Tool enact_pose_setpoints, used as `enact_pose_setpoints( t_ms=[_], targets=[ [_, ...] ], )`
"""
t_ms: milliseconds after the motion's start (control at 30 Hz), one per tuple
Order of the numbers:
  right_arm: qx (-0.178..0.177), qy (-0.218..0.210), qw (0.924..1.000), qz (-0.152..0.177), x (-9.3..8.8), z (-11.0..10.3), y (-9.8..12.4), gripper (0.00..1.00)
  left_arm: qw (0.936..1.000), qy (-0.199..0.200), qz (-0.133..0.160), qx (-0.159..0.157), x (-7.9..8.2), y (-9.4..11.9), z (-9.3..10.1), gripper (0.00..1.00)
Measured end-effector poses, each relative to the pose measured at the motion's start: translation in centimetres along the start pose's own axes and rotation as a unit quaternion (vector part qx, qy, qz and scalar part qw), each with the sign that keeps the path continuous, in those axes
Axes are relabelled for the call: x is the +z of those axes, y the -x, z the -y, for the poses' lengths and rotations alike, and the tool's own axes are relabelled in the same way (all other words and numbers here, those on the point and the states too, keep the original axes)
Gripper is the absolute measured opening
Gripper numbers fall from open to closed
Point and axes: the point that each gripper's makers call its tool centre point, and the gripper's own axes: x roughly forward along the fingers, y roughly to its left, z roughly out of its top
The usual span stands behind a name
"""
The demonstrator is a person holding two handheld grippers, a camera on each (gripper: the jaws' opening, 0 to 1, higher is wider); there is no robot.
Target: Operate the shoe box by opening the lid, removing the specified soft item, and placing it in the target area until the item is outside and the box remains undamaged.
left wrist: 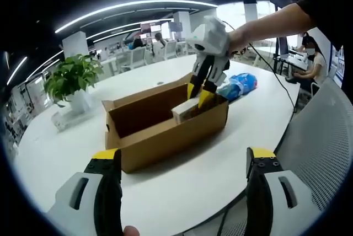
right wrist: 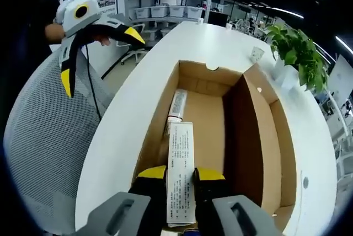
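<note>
While the white packet (right wrist: 180,172) sits pinched between the right gripper (right wrist: 180,176)'s yellow-tipped jaws, the step in hand looks like lifting it clear of the open shoe box (right wrist: 259,137). To do that well, the person would likely raise the packet straight up along the near wall, keeping the jaws off the cardboard so the wall neither bends nor tears, and tilt away only once the packet is above the rim. The packet stands on edge, printed face up toward the camera, its far end reaching forward past the jaw tips into the box. A second, smaller white item (right wrist: 177,105) (a tube or carton, too small to tell) lies on the box floor just ahead of it. In the left gripper view the same grip shows from across the table (left wrist: 182,181): the right gripper (left wrist: 199,95) comes down into the box (left wrist: 160,128) at its far end. The left gripper (left wrist: 182,172) hangs spread and empty, well short of the box. Beyond the box lie a blue bag (left wrist: 238,85) and a potted plant (left wrist: 74,81).
</note>
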Motion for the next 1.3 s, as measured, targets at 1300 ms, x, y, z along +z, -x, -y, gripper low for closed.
enact_pose_setpoints(
  t_ms=[1300],
  targets=[
    [-0.072, 0.004, 0.9973, 0.015, -0.6, 3.2, 10.8, 0.14, 1.0000, -0.002, 0.005, -0.003, 0.2, 0.0, 0.2, 0.94]
  ],
)
